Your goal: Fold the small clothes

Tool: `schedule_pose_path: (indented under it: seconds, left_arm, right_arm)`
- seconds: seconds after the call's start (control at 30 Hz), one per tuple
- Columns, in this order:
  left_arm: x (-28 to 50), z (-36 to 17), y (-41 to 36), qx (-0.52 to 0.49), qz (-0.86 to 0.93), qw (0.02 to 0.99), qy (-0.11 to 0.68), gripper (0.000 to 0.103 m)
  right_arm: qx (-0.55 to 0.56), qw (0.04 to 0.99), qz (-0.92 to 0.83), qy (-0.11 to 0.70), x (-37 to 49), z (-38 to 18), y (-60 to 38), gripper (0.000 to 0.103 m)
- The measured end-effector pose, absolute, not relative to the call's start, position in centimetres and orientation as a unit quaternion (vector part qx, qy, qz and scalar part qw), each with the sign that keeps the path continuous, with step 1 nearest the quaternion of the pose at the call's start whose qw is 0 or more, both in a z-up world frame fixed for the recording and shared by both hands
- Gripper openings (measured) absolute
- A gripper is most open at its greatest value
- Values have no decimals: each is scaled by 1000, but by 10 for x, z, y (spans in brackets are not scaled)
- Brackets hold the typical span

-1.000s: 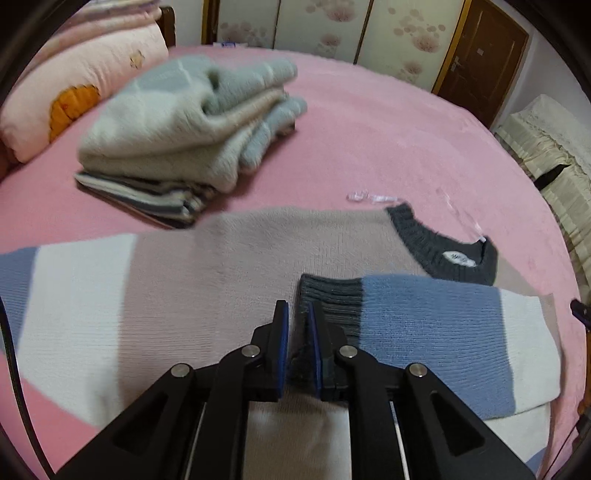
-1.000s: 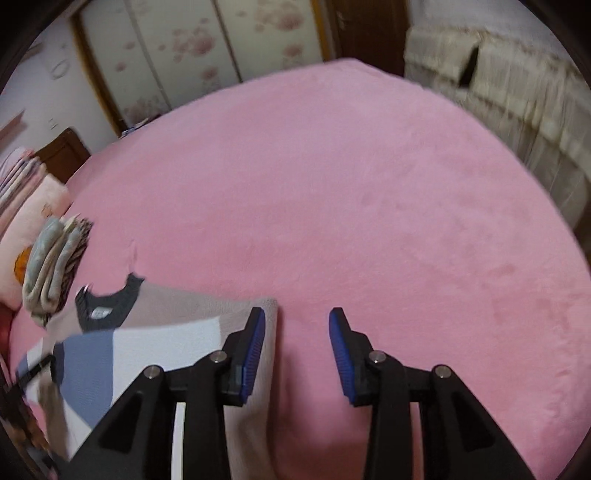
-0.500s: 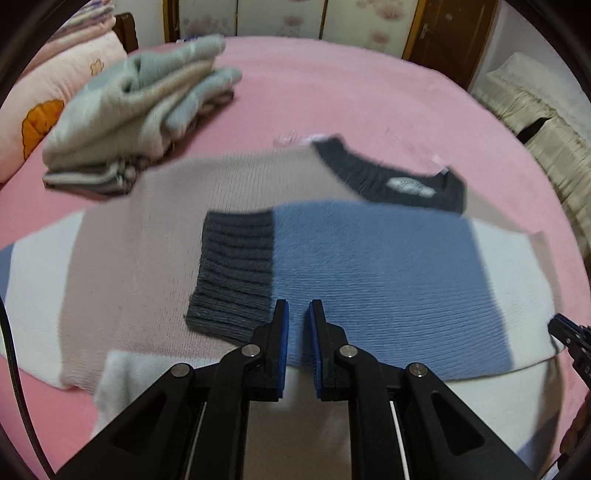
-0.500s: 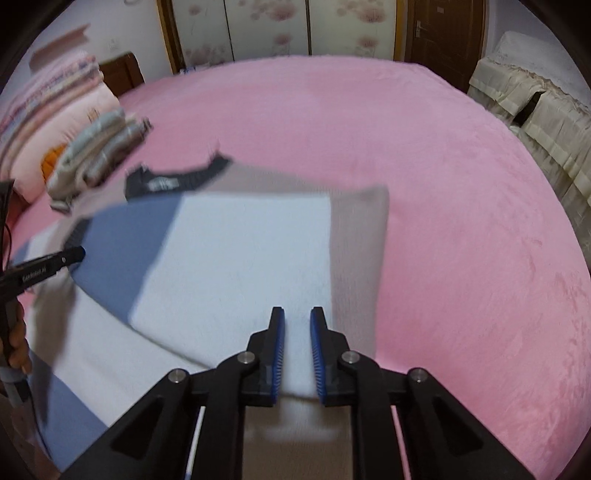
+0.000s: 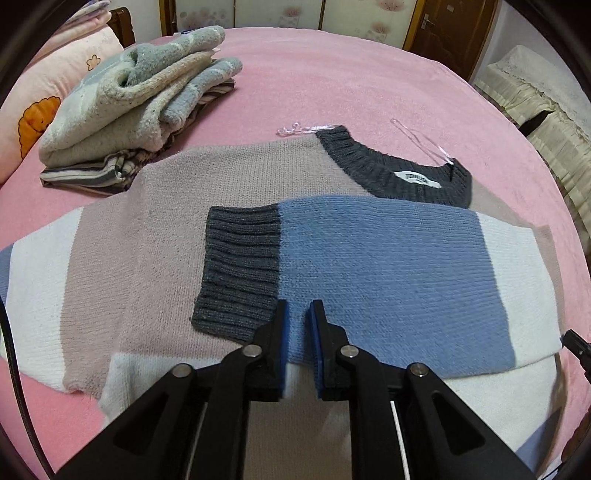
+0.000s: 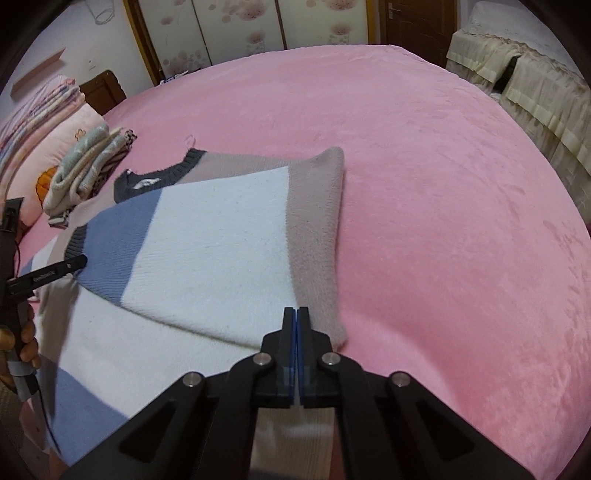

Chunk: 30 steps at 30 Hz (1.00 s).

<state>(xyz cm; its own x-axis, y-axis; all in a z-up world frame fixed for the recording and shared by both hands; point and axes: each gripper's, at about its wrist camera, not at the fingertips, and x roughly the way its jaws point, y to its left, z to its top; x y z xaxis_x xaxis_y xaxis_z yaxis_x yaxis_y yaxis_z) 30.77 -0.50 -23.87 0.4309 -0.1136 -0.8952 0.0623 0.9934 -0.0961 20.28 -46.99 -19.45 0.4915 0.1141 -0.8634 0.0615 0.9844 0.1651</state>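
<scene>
Pink plush bedding (image 6: 424, 192) covered a wide bed, with flowered wardrobe doors (image 6: 236, 33) seen beyond its far edge. No containers were seen; everything lay directly on the bedding. A colour-block knitted sweater (image 5: 155, 236), in taupe, white and blue with a dark grey ribbed collar (image 5: 373, 162), was spread flat near the bed's front edge. Its right sleeve (image 5: 388, 273) had been folded across the chest, so that the dark ribbed cuff (image 5: 240, 266) rested at the middle of the body. A stack of folded clothes (image 5: 136, 107) was seen past the sweater toward the bed's far left corner, beside a pink pillow (image 5: 48, 92).

The left gripper (image 5: 297, 314) was held just above the lower edge of the folded sleeve, close to the cuff. Its jaws were parted by a narrow gap and were opening, with nothing pinched between the blue pads (image 5: 283, 332). The right gripper (image 6: 296, 321) was pointed at the sweater's folded right edge, where white met taupe. Its jaws were pressed fully together, and no fabric could be seen caught between them.
</scene>
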Motion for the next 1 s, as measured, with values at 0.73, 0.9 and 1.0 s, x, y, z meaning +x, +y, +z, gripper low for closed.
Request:
schedule_pose_path:
  seconds: [0.73, 0.9, 1.0]
  left_arm:
    - [190, -117, -9, -57, -74, 887, 452, 88]
    - [165, -100, 3, -48, -84, 895, 436, 88]
    - [156, -88, 14, -39, -85, 894, 438, 88]
  right_arm:
    - [80, 890, 57, 445, 128, -105, -406, 2]
    - [67, 894, 73, 437, 117, -91, -388, 2]
    - [57, 898, 80, 429, 115, -82, -374, 2]
